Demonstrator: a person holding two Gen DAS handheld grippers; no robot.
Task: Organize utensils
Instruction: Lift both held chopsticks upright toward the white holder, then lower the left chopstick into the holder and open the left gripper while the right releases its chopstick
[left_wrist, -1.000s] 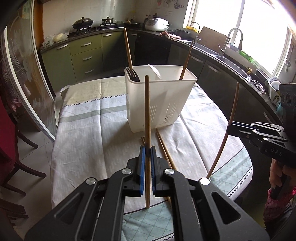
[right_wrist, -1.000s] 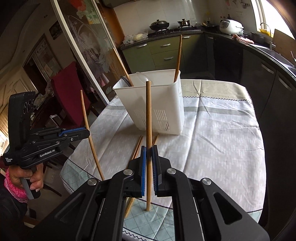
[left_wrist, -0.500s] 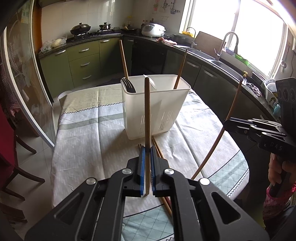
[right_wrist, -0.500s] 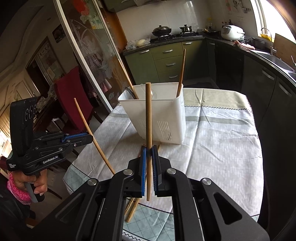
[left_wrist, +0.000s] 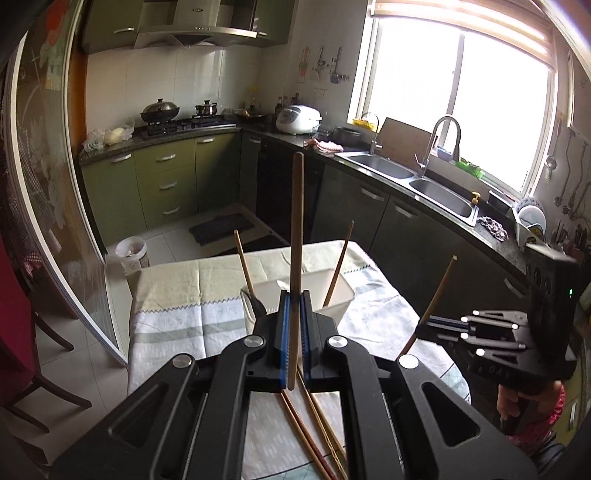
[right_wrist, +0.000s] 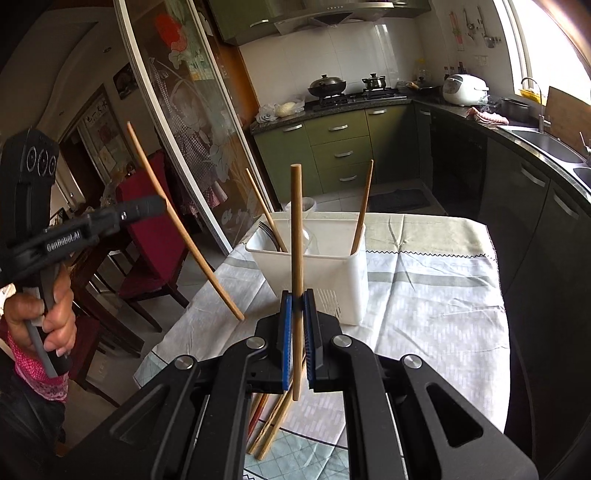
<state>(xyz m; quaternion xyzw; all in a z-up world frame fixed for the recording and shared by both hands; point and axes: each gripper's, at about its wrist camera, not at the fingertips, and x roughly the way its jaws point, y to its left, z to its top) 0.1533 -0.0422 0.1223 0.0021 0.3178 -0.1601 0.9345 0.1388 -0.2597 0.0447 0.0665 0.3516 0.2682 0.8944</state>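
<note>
My left gripper (left_wrist: 293, 302) is shut on a wooden chopstick (left_wrist: 296, 236) held upright above the table. My right gripper (right_wrist: 296, 302) is shut on another wooden chopstick (right_wrist: 296, 236), also upright. Each gripper shows in the other's view: the right gripper (left_wrist: 424, 326) with its chopstick (left_wrist: 436, 295) tilted, the left gripper (right_wrist: 159, 203) with its chopstick (right_wrist: 177, 218) tilted. A white utensil bin (right_wrist: 332, 269) stands on the table ahead; it also shows in the left wrist view (left_wrist: 332, 295). It holds two chopsticks, a fork and a clear spoon. Several loose chopsticks (left_wrist: 314, 432) lie on the cloth below the grippers.
The table has a patterned tablecloth (right_wrist: 436, 295). Red chairs (right_wrist: 147, 236) stand at its left side by a glass sliding door (right_wrist: 177, 110). Kitchen counters with a sink (left_wrist: 436, 188) run along the right.
Both grippers have risen well above the table with their chopsticks, so the bin now sits lower and farther in both views. The chopstick ends have lifted off the cloth.
</note>
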